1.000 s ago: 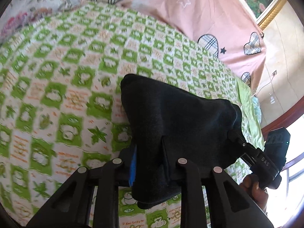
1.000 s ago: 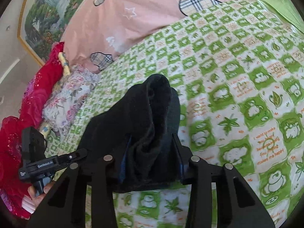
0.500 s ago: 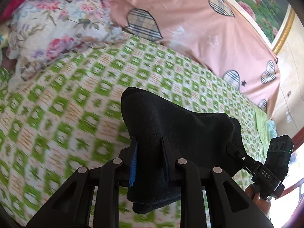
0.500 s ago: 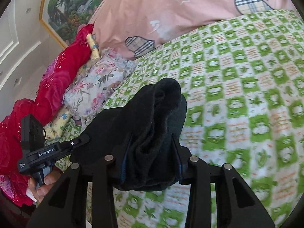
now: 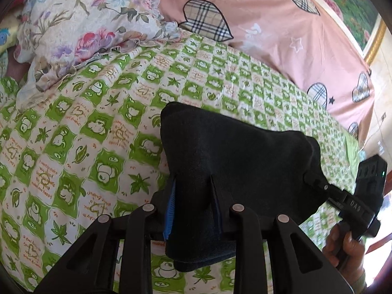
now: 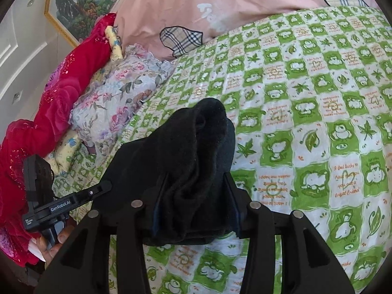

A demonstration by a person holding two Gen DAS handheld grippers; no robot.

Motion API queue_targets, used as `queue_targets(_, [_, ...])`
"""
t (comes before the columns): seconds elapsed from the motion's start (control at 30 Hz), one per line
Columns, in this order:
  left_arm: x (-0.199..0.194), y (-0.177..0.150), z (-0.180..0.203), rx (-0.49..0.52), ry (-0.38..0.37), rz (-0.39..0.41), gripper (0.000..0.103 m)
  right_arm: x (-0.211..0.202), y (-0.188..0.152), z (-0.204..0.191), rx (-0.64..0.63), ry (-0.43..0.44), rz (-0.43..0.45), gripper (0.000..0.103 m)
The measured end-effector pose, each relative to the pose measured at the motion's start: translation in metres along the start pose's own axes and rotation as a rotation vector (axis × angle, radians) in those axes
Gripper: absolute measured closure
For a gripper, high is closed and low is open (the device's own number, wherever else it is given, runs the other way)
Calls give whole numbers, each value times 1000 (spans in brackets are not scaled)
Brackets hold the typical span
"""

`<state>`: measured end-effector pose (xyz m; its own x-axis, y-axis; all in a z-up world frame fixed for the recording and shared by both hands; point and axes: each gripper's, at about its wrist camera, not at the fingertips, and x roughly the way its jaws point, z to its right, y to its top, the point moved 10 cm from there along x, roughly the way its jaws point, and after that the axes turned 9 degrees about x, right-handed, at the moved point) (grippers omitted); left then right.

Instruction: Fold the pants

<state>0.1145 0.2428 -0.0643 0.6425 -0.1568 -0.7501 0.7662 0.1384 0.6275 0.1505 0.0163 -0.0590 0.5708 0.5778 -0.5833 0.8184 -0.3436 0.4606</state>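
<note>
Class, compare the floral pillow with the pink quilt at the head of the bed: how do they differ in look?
The floral pillow is pale with printed flowers and a frilled edge; the pink quilt is plain pink with plaid hearts and stars. The pillow looks smaller and crumpled; the quilt spreads wide. Both lie at the edge of the green checked sheet.

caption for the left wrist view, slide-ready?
Left gripper, jaws just opening, holds black pants above green checked bedspread; right gripper holds the far end.
</note>
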Motion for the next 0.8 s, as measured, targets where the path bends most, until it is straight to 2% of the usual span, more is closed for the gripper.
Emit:
queue_targets(0.17, [-1,-8,1,37,31,2,61,-1,-3,14,-18,-46,11,42])
queue_targets(0.23, [-2,-10,0,40,37,0,59,-3,-5,19,-13,-50,19,38])
queue_targets(0.33, [-2,-13,-4,22,44,-7,49,-6,-6,23,-3,-46,26,35])
queue_targets(0.47, [-5,-16,-9,-1,51,-2,42,-14,-7,27,-18,-81,50,29])
queue_targets(0.8, [-23,-31,-5,11,81,9,36,-39,-14,17,-73,-132,103,26])
